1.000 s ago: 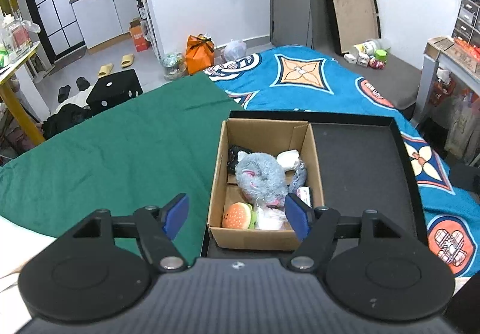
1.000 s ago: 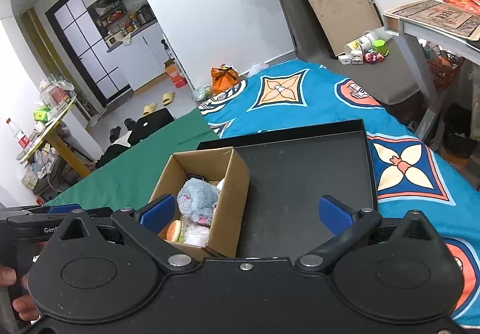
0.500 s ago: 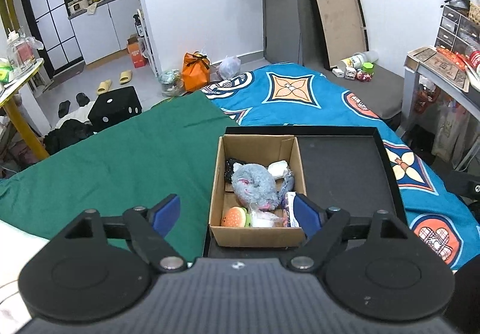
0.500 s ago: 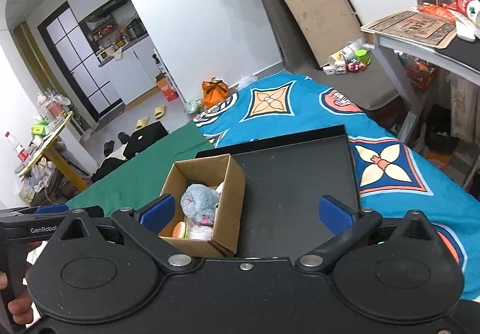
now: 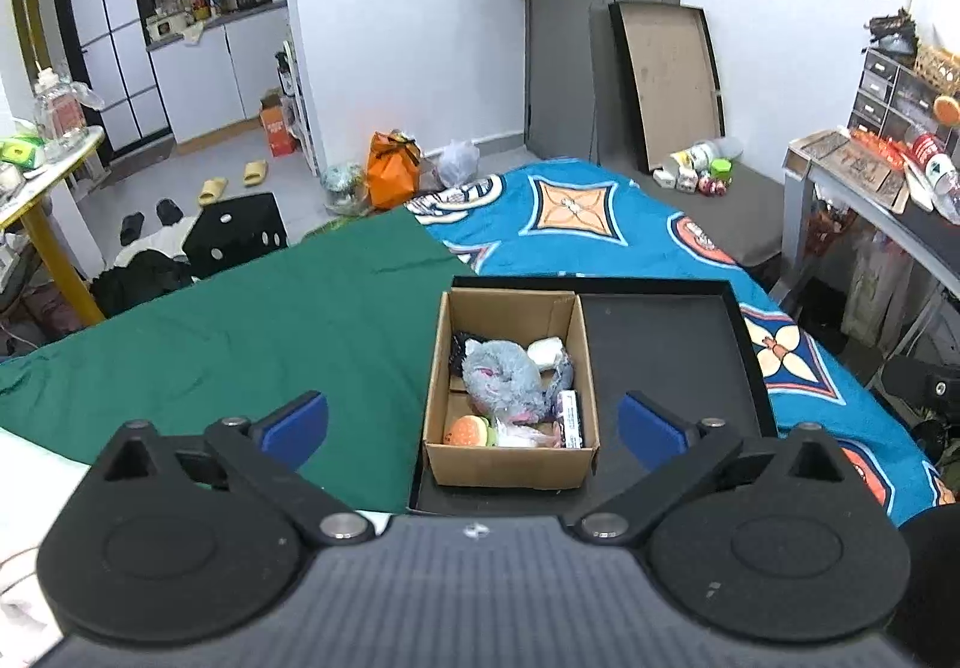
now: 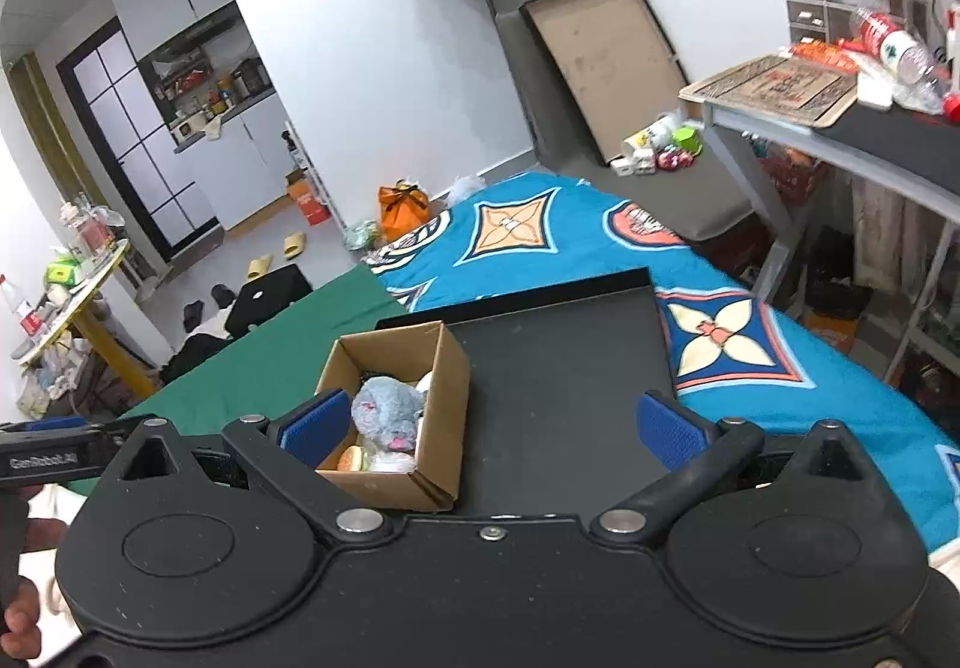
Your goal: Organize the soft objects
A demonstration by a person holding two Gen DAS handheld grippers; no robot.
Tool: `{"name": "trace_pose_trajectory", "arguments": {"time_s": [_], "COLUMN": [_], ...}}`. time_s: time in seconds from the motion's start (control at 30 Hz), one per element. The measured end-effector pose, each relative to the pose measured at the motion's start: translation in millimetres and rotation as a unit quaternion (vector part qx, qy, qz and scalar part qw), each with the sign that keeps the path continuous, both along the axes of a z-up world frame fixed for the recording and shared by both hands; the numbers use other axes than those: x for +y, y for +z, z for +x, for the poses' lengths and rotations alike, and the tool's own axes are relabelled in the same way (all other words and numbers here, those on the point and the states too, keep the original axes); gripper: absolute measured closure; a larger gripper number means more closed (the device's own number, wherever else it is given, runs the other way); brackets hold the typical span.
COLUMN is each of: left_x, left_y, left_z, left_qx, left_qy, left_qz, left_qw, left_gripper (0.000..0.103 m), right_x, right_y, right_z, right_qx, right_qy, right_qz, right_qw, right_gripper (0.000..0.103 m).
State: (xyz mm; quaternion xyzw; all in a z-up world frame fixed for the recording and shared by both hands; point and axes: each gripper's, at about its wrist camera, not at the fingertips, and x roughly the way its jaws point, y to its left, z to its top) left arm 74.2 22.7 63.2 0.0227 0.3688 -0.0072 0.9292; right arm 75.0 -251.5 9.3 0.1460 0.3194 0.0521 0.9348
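An open cardboard box point(image 5: 510, 467) stands in the left part of a shallow black tray point(image 5: 666, 344) on the bed. Inside lie a grey plush point(image 5: 501, 374), a burger toy point(image 5: 465, 431), a white soft piece point(image 5: 546, 350) and other small items. My left gripper point(image 5: 473, 424) hovers above and before the box, its jaws opening wide, nothing held between them. The right gripper point(image 6: 493, 427) stands open and empty, with the box point(image 6: 444, 398), the grey plush point(image 6: 384, 404) and the tray point(image 6: 558, 368) beyond it.
A green cloth point(image 5: 240, 344) covers the bed's left half and a blue patterned blanket point(image 5: 600, 224) the right. A desk point(image 6: 840, 116) with clutter stands at the right. A black stool point(image 5: 234, 236) and an orange bag point(image 5: 393, 170) sit on the floor. A person's hand point(image 6: 21, 626) shows at the lower left.
Both grippers have risen and drawn back, so the box looks smaller and farther. The left gripper's jaws have spread wider. The right gripper's jaws stay as wide as before.
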Motion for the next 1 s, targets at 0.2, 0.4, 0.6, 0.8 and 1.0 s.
{"name": "trace_pose_trajectory", "arguments": {"time_s": [0.2,0.4,0.6,0.8,1.0], "left_x": [4,8,11,11,13], "left_y": [12,18,23,21,18], "left_z": [-21,-40,-55,-66,-74], "left_qx": [-0.016,-0.027,-0.034,-0.042,-0.043], "left_qy": [0.0,0.005,0.005,0.002,0.004], "left_qz": [-0.009,-0.009,-0.01,-0.014,-0.019], "left_qw": [0.9998,0.9996,0.9994,0.999,0.9989], "left_gripper": [0.001,0.001,0.001,0.001,0.001], "right_x": [7,18,22,26,26], "right_y": [11,17,21,23,23], "right_z": [-17,-31,-44,-56,-64], "right_qx": [-0.012,-0.018,-0.024,-0.027,-0.027], "right_qy": [0.004,0.012,0.013,0.013,0.014], "right_qz": [-0.021,-0.037,-0.043,-0.052,-0.053], "right_qw": [1.0,0.999,0.999,0.998,0.998], "right_gripper": [0.0,0.0,0.0,0.0,0.0]}}
